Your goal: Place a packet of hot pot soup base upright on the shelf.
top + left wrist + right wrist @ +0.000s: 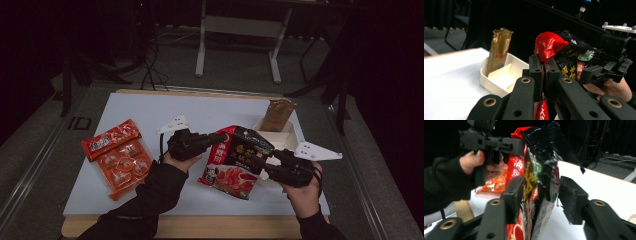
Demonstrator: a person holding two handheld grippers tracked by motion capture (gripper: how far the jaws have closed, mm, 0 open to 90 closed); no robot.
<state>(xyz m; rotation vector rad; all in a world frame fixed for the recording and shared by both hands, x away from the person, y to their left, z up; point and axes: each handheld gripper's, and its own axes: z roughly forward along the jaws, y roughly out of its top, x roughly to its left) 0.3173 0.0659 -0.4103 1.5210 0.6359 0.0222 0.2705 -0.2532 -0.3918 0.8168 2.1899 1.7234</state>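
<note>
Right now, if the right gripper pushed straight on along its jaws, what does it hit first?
The red-and-black snack bag, already between the right gripper jaws. Beyond it, probably the left gripper; depth unclear.

Red-and-black printed food pouch [235,162], glossy and crumpled at its top, is held raised and tilted above the white table's near right, just near of the white tray.
</note>
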